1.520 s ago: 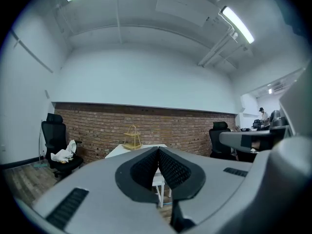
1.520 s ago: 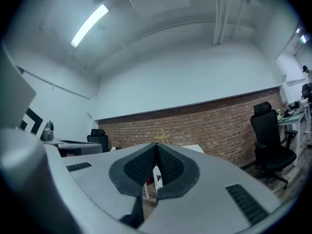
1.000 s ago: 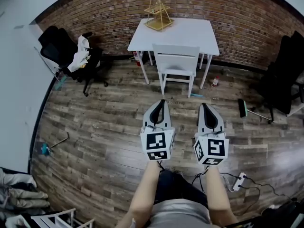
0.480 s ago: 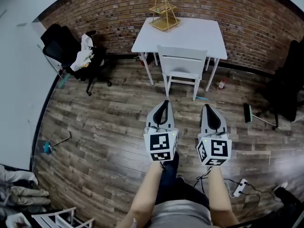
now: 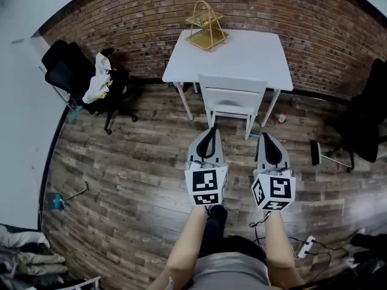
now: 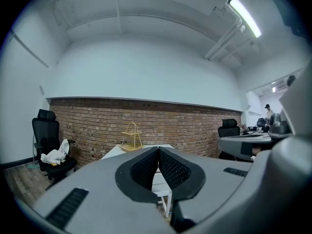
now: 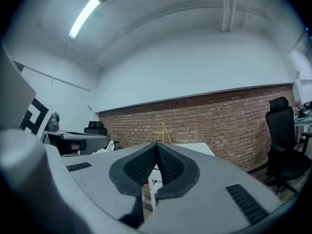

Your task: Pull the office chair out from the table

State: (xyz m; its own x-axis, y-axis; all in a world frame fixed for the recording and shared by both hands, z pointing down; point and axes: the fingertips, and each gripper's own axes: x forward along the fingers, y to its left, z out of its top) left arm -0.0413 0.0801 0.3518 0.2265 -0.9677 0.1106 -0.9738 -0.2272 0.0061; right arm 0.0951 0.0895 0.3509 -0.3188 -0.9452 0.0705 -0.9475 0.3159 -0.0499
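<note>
A white chair stands tucked against the near side of a white table by the brick wall. Both my grippers are held out level towards it, short of its backrest. The left gripper is shut with nothing between its pads, and so is the right gripper. In the left gripper view the closed left gripper points at the table, with the chair showing below the tips. In the right gripper view the shut right gripper covers part of the chair.
A yellow wire rack sits on the table's far left corner. A black office chair draped with clothes stands at the left, another black chair at the right. A brush and a power strip lie on the wooden floor.
Both grippers and the camera have moved forward towards the table, so the white chair now lies just beyond the tips. The jaws stayed shut.
</note>
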